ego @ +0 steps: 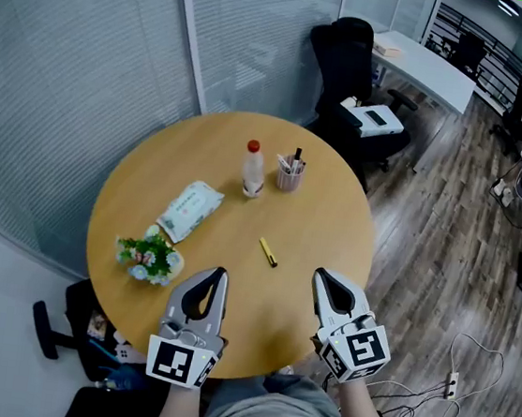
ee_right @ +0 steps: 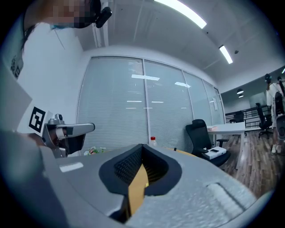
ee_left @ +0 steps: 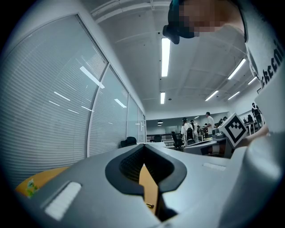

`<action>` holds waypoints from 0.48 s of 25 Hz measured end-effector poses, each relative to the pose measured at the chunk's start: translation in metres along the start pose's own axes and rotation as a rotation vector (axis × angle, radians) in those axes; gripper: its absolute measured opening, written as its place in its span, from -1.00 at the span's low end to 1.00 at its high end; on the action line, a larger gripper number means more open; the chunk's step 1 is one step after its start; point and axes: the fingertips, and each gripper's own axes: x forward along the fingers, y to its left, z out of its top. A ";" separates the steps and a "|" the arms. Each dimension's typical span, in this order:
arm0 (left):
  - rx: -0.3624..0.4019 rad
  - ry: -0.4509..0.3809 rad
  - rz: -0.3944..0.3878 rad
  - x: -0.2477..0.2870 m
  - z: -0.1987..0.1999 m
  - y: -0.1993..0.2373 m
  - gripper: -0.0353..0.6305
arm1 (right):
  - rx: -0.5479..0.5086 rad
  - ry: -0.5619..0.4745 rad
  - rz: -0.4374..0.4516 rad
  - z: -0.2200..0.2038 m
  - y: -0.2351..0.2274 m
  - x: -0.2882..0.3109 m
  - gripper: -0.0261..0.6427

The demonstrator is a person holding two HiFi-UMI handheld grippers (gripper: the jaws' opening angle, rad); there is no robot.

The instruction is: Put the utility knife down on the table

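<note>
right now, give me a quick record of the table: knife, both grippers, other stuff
utility knife: lying flat on the table, ahead of both grippers, touched by neither
left gripper: shut, empty, over the table's near part
right gripper: shut, empty, over the table's near part
other items: bottle, pen cup, wipes pack, small plant
task status: knife already down

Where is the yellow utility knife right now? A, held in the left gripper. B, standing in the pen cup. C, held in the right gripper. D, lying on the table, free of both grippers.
D: the utility knife lies flat on the round table, out ahead of the left gripper and the right gripper, whose jaws are both together with nothing between them.
</note>
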 end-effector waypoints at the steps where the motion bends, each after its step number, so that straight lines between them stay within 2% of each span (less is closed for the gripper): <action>1: 0.001 -0.003 -0.001 0.000 0.001 -0.001 -0.86 | -0.009 -0.011 -0.001 0.004 0.000 -0.003 -0.92; 12: 0.020 -0.020 0.005 -0.001 0.012 -0.010 -0.86 | -0.054 -0.097 0.000 0.040 0.002 -0.023 -0.92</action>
